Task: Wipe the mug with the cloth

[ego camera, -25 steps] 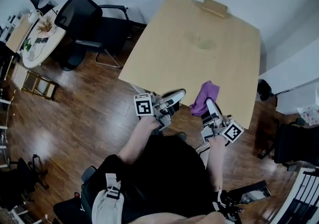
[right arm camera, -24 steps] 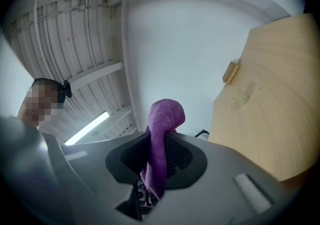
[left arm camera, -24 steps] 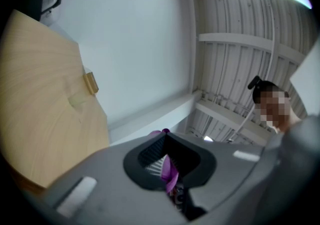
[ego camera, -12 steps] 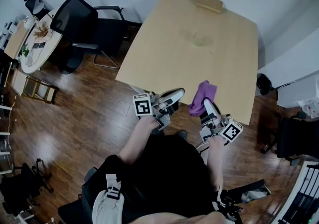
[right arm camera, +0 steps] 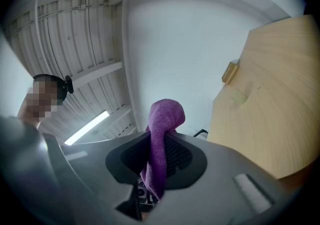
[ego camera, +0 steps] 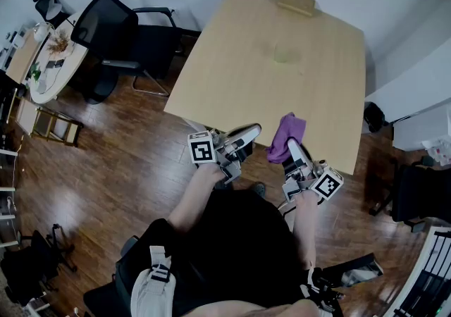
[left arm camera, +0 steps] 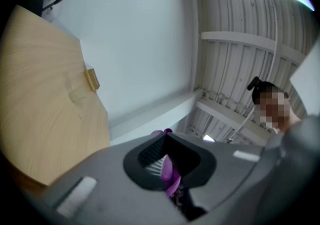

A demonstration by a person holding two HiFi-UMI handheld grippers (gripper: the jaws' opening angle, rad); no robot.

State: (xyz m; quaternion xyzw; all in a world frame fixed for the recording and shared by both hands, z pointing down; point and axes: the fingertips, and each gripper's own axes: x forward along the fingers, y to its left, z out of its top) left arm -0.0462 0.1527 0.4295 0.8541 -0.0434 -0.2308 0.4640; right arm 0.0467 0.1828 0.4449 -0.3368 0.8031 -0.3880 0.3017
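Head view: cloth (ego camera: pixel 289 127) is pinched by right hand-held gripper (ego camera: pixel 292 144) at tabletop's (ego camera: pixel 268 90) 5 o'clock edge; left hand-held gripper (ego camera: pixel 256 129) is pressed together.

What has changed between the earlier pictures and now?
Nothing in the scene visibly moved; only the head camera's framing slid a little. The right tongs still pinch the purple cloth, the left tongs stay shut on what looks like a sliver of it, both by the near edge of the table.
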